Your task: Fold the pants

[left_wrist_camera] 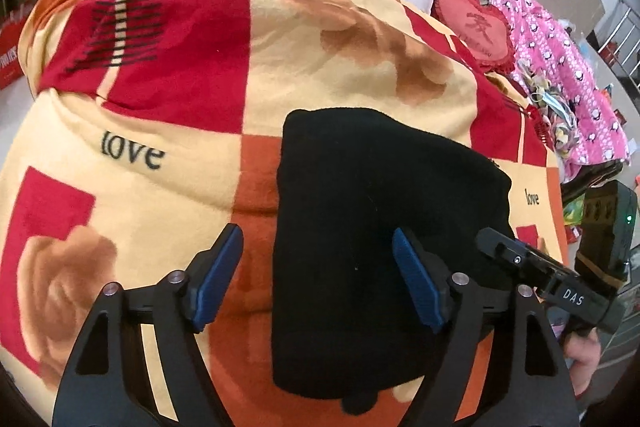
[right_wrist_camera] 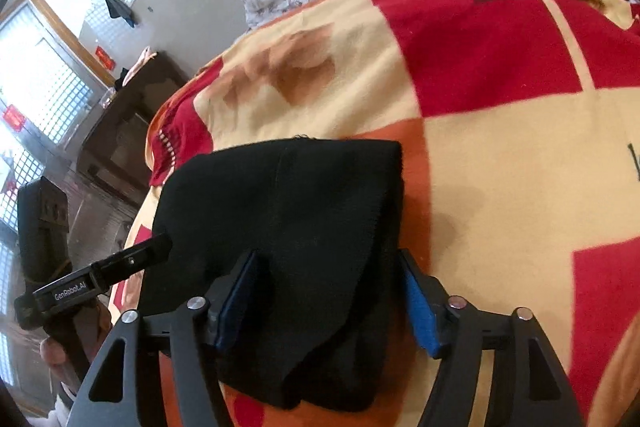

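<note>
Only from right tool (right_wrist_camera: 328, 301): window (right_wrist_camera: 36, 83)

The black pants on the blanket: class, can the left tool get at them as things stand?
Probably yes. The left tool stands open just over the near edge of the black pants, which lie folded on the blanket; nothing lies between them.

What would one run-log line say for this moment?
pants: folded on blanket | left gripper: open | right gripper: open, astride pants | nothing held

Black on black, folds lost

The pants (left_wrist_camera: 380, 227) read as one dark mass, layers unclear; the blanket (left_wrist_camera: 160, 131) runs off the frame's near edge.
</note>
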A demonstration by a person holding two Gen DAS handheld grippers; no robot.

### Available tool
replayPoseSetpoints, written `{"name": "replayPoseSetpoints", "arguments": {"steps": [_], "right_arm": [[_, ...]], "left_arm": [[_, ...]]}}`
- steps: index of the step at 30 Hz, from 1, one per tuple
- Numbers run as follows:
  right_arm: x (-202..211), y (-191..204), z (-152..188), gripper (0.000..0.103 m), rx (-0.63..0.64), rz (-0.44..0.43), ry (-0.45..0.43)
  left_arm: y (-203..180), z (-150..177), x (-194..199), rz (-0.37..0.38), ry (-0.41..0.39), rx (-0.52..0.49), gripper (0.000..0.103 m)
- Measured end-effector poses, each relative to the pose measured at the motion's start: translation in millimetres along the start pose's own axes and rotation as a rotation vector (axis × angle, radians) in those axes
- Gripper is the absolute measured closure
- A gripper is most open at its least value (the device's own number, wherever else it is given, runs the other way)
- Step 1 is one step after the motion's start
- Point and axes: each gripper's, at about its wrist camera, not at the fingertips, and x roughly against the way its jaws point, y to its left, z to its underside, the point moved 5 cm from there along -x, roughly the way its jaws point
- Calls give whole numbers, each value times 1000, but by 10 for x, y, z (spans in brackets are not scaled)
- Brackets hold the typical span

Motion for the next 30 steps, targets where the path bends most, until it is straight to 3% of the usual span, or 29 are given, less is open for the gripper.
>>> {"name": "replayPoseSetpoints", "arguments": {"steps": [21, 25, 30], "right_arm": [[-19, 36, -3, 28, 39, 23, -41], [4, 49, 4, 37, 49, 35, -67], [115, 112, 2, 56, 72, 58, -104]], "left_arm": [[-151, -33, -148, -18, -4, -35, 23], [-199, -26, -147, -30, -22, -63, 25], [-235, -12, -84, -30, -51, -74, 42]]}}
